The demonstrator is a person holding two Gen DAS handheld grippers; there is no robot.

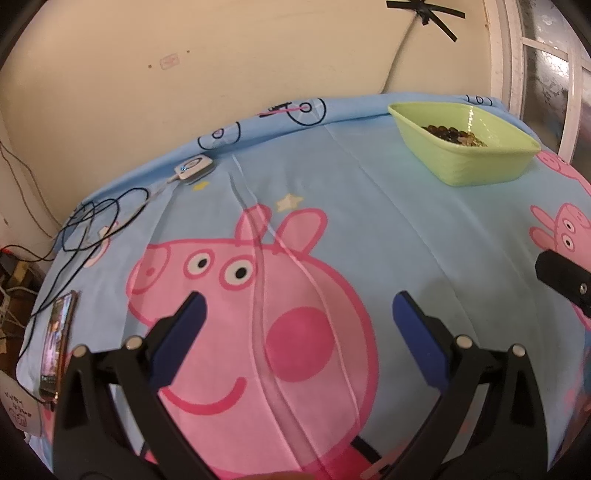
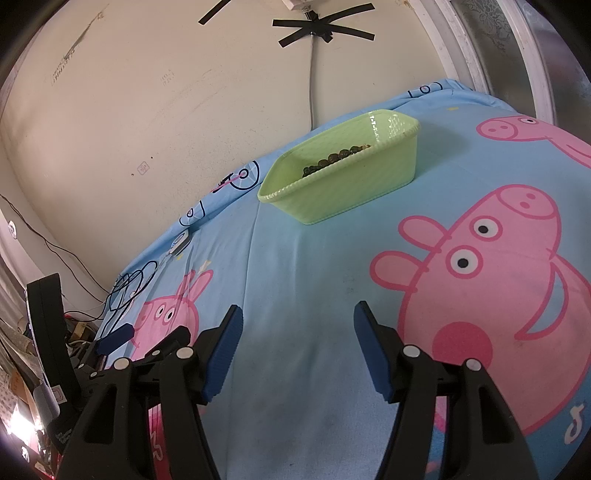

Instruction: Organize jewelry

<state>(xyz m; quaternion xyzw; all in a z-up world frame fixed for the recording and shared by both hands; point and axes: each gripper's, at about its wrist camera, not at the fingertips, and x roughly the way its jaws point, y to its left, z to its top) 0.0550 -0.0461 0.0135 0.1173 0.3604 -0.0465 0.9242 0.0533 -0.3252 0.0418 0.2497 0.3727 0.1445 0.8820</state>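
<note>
left gripper: blue pads spread wide, nothing between them, held over the big pink pig print on the blue sheet. right gripper: pads also wide apart, empty, over a bare blue patch of sheet between 2 pig prints.

landmark: green tub, at the far side of the sheet, close to the wall. jewelry lies inside the tub, a heap of dark beads with some gold-coloured pieces; single items too small to tell. both grippers are well apart from the tub, on its near side. tub stands upright, flat on the sheet.

left of the tub, along the sheet's far edge: small white device with a lit dot, then a tangle of black cable. further left and nearer the camera, a phone at the sheet's edge, screen lit.

black tape in crossed strips on the wall above the tub, pinning a cord that runs down behind it.
</note>
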